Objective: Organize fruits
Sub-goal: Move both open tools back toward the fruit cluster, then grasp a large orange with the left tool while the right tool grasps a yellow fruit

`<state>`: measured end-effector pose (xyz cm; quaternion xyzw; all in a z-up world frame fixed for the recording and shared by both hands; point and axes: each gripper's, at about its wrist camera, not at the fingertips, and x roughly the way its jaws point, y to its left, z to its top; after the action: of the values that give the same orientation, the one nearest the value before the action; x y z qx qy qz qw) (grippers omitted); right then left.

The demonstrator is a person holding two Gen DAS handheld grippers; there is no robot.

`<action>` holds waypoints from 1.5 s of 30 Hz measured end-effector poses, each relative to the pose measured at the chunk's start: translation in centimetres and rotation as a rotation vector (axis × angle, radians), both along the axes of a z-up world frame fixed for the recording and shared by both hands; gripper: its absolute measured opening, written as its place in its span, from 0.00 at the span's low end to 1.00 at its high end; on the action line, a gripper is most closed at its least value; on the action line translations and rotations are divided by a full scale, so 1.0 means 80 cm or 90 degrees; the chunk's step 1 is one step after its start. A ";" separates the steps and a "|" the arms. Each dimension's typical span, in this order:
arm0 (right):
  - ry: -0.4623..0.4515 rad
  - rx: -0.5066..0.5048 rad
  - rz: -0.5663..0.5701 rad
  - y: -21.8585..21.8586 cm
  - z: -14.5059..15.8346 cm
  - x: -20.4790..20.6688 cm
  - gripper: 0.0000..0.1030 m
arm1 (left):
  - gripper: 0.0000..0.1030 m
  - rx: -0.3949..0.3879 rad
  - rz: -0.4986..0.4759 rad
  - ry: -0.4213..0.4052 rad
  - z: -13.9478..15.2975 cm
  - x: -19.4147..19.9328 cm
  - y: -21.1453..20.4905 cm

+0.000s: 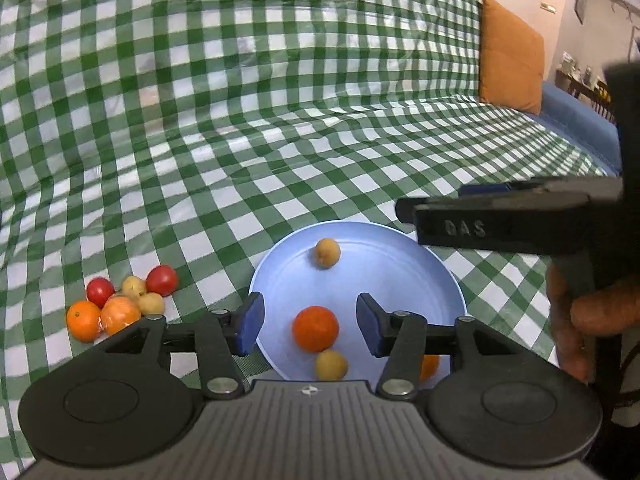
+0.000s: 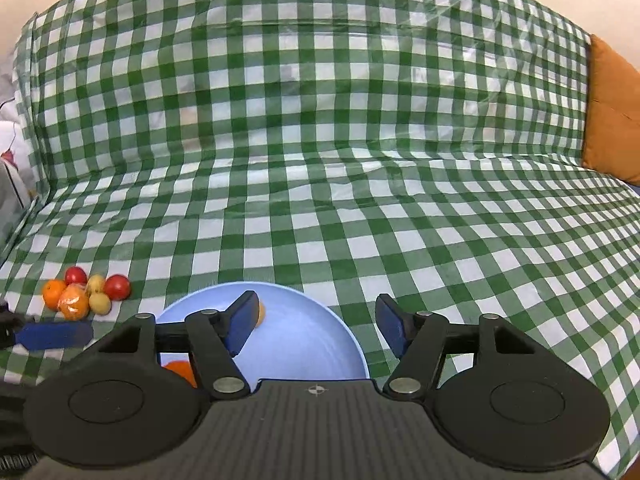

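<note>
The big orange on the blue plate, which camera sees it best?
The left wrist view: the orange sits whole on the plate. In the right wrist view only a sliver peeks out behind the gripper's linkage.

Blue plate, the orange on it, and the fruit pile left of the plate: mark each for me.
Blue plate (image 1: 404,264), left wrist view, bare floor of the plate.
Orange on the plate (image 1: 315,328), left wrist view, middle of its peel.
Fruit pile (image 2: 74,301), right wrist view, the wrapped orange at its front.
</note>
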<state>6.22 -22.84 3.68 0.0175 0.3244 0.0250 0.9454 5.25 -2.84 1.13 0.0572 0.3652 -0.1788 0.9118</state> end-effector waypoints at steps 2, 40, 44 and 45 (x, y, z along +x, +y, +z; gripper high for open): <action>-0.010 0.001 -0.006 0.002 0.001 -0.001 0.66 | 0.61 0.005 0.003 -0.009 0.000 -0.002 0.001; 0.168 0.297 0.125 0.179 -0.068 0.087 0.29 | 0.24 -0.222 0.452 0.195 -0.036 0.104 0.256; 0.193 0.297 0.117 0.190 -0.085 0.103 0.31 | 0.34 -0.224 0.460 0.197 -0.043 0.118 0.253; 0.198 0.294 0.117 0.193 -0.089 0.106 0.33 | 0.34 -0.224 0.459 0.202 -0.046 0.119 0.252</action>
<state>14.67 -7.38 -3.41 0.2067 0.4513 0.1807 0.8491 14.77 17.29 -2.54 -0.2591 0.4614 0.0853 0.8442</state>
